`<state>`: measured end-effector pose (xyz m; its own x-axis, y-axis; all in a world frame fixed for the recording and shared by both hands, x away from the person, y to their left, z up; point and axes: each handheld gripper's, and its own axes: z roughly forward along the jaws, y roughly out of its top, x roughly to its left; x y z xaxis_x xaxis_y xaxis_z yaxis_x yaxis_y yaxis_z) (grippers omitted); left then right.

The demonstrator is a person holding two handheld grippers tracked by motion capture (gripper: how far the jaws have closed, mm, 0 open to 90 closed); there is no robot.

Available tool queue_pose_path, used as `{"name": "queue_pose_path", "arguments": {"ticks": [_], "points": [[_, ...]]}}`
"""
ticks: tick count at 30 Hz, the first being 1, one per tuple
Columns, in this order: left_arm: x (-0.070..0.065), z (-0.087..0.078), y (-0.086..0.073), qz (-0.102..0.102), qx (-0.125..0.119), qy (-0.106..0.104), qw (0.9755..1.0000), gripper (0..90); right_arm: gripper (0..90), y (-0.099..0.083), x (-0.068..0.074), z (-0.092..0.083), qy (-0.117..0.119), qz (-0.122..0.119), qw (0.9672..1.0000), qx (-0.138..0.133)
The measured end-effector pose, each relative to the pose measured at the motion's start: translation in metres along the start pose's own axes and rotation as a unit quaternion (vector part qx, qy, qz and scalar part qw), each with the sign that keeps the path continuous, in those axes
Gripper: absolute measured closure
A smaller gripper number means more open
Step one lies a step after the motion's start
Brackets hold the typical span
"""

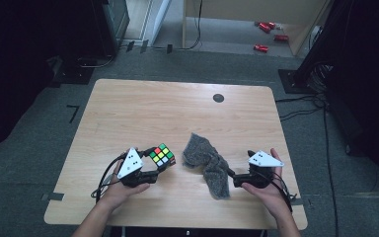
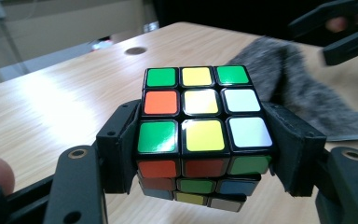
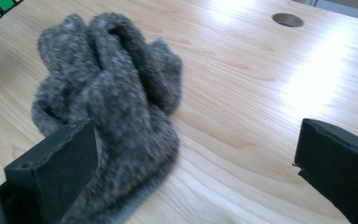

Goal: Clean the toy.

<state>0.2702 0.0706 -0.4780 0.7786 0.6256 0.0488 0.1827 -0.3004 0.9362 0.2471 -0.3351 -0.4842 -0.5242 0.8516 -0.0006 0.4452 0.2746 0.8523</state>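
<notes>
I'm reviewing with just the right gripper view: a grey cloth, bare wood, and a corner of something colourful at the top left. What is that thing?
Observer: A puzzle cube, clamped between the jaws of the left gripper.
Operator: Is it resting on the table?
Observer: No, the left gripper view shows wood under the cube; it is held off the table.
Operator: Does the cloth touch the cube?
Observer: No. From above, the cloth lies just right of it, with a gap.

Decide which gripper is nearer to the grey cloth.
Right. The right gripper has its open jaws beside the grey cloth, one jaw at its edge; the left gripper, holding the cube, is farther away.
</notes>
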Motion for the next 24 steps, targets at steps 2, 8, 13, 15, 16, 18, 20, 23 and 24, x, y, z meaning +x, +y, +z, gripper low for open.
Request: {"name": "queue_pose_path", "arguments": {"ticks": [2,8,13,15,16,18,20,23,24], "points": [[0.002,0.002,-0.002,-0.004,0.008,0.010,0.9999,35.4,0.0,-0.002,-0.004,-0.003,-0.003,0.005,1.0000,0.000],[0.004,0.011,-0.007,-0.016,0.038,0.041,0.9983,35.3,0.0,-0.011,-0.012,-0.012,-0.011,0.018,0.9998,0.000],[0.003,0.019,-0.011,-0.024,0.060,0.066,0.9957,35.4,0.0,-0.017,-0.015,-0.014,-0.017,0.022,0.9996,0.002],[0.003,0.020,-0.012,-0.024,0.064,0.075,0.9949,35.3,0.0,-0.018,-0.015,-0.015,-0.018,0.023,0.9996,0.002],[0.002,0.021,-0.013,-0.023,0.066,0.077,0.9946,35.3,0.0,-0.019,-0.015,-0.015,-0.018,0.023,0.9996,0.002],[0.001,0.022,-0.014,-0.018,0.069,0.083,0.9939,35.4,0.0,-0.021,-0.015,-0.015,-0.020,0.025,0.9995,0.004],[-0.001,0.023,-0.015,-0.014,0.071,0.085,0.9937,35.3,0.0,-0.023,-0.016,-0.015,-0.020,0.027,0.9994,0.004],[-0.002,0.025,-0.017,-0.009,0.077,0.088,0.9931,35.4,0.0,-0.026,-0.017,-0.015,-0.021,0.028,0.9994,0.006],[-0.003,0.025,-0.018,-0.008,0.079,0.090,0.9928,35.3,0.0,-0.026,-0.017,-0.015,-0.021,0.029,0.9993,0.007]]}}
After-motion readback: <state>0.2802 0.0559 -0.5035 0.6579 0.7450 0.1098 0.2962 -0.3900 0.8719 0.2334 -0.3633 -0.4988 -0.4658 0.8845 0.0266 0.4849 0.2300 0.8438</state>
